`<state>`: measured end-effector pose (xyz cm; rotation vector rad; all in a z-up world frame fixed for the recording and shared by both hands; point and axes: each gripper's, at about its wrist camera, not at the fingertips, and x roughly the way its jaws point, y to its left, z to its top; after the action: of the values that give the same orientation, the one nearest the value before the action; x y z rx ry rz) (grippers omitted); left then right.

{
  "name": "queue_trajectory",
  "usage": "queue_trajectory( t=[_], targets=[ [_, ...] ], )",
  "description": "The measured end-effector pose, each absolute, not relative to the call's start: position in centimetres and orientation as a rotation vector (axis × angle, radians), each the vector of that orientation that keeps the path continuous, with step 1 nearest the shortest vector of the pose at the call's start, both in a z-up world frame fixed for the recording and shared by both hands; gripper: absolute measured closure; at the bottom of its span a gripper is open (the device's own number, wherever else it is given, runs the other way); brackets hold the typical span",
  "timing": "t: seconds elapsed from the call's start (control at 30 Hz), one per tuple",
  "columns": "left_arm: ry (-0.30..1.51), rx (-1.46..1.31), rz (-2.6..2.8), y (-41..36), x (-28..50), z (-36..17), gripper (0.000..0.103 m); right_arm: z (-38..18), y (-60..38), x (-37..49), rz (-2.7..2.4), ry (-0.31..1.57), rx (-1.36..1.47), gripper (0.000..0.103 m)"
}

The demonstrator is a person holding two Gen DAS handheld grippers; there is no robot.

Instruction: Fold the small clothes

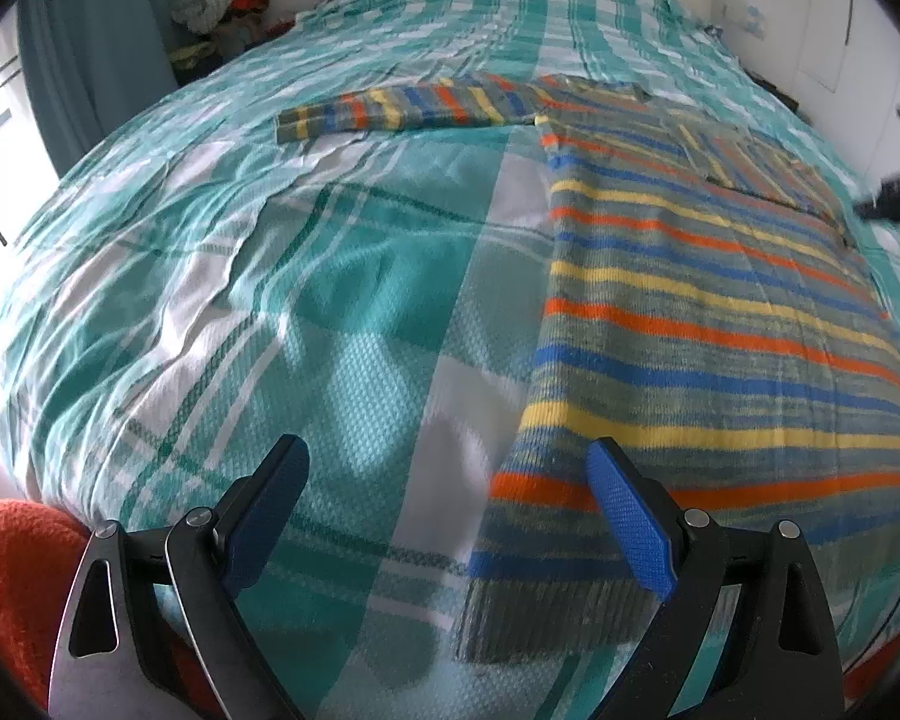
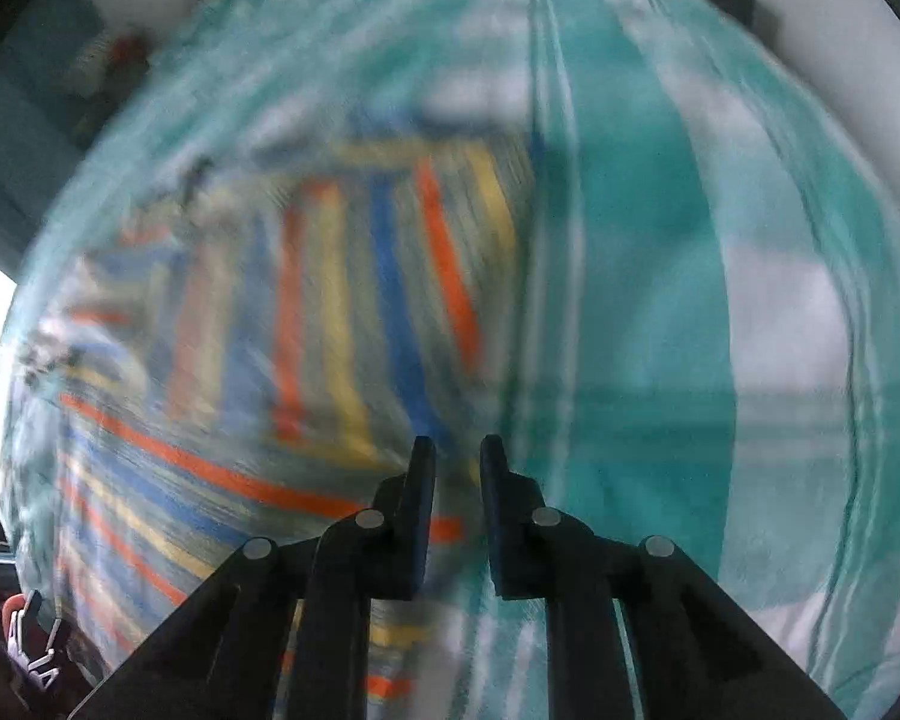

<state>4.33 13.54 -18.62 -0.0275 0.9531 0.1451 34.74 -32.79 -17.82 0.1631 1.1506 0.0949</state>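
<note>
One striped sweater (image 1: pixel 708 312) on the bed, laid flat on a teal-and-white plaid bedspread (image 1: pixel 306 276). Stripes: grey-green ground with orange, yellow, blue. One sleeve (image 1: pixel 402 108) stretched out to the left at the far end; the other sleeve appears folded across the body at right, partly cut off by the frame edge. Ribbed hem nearest the camera.

Left gripper (image 1: pixel 450 510): jaws spread wide, holding nothing. Two blue-padded fingers (image 1: pixel 630 516); the right one sits over the sweater's near left corner, the left one over bare bedspread. Contact with the cloth cannot be judged.

Right gripper (image 2: pixel 457 468): fingers close together with a narrow gap showing between them, nothing pinched in it. It hangs over the sweater's (image 2: pixel 342 312) edge where it meets the bedspread (image 2: pixel 660 300). This view is heavily motion-blurred; fabric detail lost.

Other items: one heap of clothes (image 1: pixel 222 6) off the far left corner of the bed, one teal curtain (image 1: pixel 102 60), one orange fabric patch (image 1: pixel 18 570) at lower left, cut off.

No legible writing or labels anywhere.
</note>
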Motion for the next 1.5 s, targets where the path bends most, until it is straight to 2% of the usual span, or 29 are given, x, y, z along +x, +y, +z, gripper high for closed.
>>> queue_trajectory(
  t=[0.17, 0.23, 0.3, 0.4, 0.43, 0.57, 0.7, 0.9, 1.0, 1.1, 1.3, 1.5],
  targets=[
    [0.98, -0.009, 0.145, 13.2, 4.7, -19.3, 0.009, -15.8, -30.3, 38.2, 0.18, 1.073, 0.165, 0.085],
    [0.986, -0.004, 0.143, 13.2, 4.8, -19.4, 0.009, -18.5, -29.8, 39.9, 0.133, 1.13, 0.148, 0.08],
    [0.98, -0.001, 0.142, 13.2, 4.8, -19.2, 0.009, -21.9, -29.9, 40.4, 0.028, 1.219, 0.1, 0.083],
    [0.961, -0.012, 0.134, 13.4, 4.6, -18.7, 0.009, -21.4, -30.8, 39.5, -0.008, 1.156, 0.17, 0.082],
    [0.949, -0.016, 0.126, 13.4, 4.5, -18.4, 0.009, -20.5, -30.5, 38.8, -0.031, 1.138, 0.137, 0.077],
    [0.91, 0.007, 0.085, 12.5, 4.1, -17.6, 0.009, -17.1, -28.7, 33.6, 0.069, 1.077, 0.052, 0.077],
    [0.903, 0.066, -0.008, 10.3, 3.3, -17.6, 0.008, -16.4, -26.0, 26.3, 0.185, 1.071, 0.011, 0.077],
    [1.033, 0.168, -0.121, 7.5, 2.6, -20.7, 0.007, -22.0, -23.4, 12.7, 0.182, 1.162, 0.027, 0.074],
    [1.025, 0.178, -0.116, 7.5, 2.2, -20.8, 0.005, -23.0, -23.5, 7.2, 0.109, 1.082, 0.064, 0.07],
    [1.042, 0.132, -0.111, 8.2, 2.3, -21.0, 0.003, -22.1, -23.0, 5.1, 0.053, 1.058, 0.048, 0.069],
    [1.061, 0.063, -0.113, 8.8, 2.4, -21.8, 0.0, -18.5, -21.7, 3.3, 0.019, 0.877, 0.012, 0.064],
    [1.064, 0.055, -0.113, 9.0, 1.9, -21.9, 0.0, -19.8, -20.9, 3.3, 0.01, 0.906, 0.002, 0.061]
  ],
)
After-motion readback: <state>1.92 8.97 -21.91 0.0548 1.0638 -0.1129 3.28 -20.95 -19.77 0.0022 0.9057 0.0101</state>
